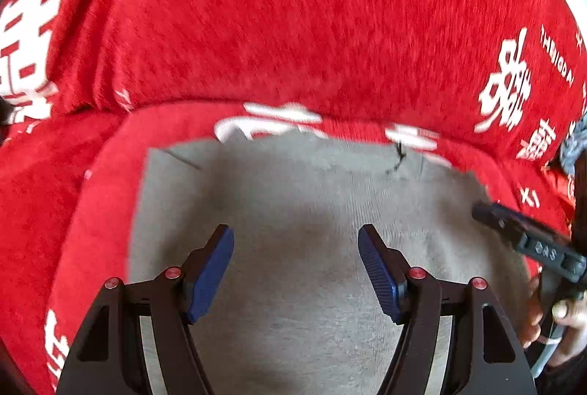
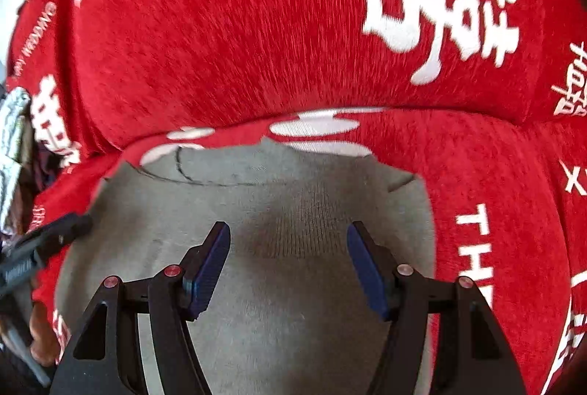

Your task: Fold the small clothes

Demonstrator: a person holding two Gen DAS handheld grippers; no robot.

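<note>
A small grey knitted garment (image 1: pixel 293 182) (image 2: pixel 275 197) lies flat on a red blanket. My left gripper (image 1: pixel 295 237) hovers over its middle, open, with nothing between the blue pads (image 1: pixel 212 270). My right gripper (image 2: pixel 288 233) stands open over the same garment, its pads (image 2: pixel 367 270) apart and bare. In the left wrist view a black finger (image 1: pixel 521 233) of the right tool reaches in over the garment's right edge, with a hand (image 1: pixel 565 314) behind it. The right wrist view shows a dark finger (image 2: pixel 51 237) of the left tool at the garment's left edge.
The red blanket (image 1: pixel 293 10) (image 2: pixel 220 28) with white characters covers the surface and rises in a thick fold just beyond the garment. A grey-blue cloth (image 1: pixel 576 145) pokes in at the right edge, a pale patterned cloth (image 2: pixel 11 138) at the left.
</note>
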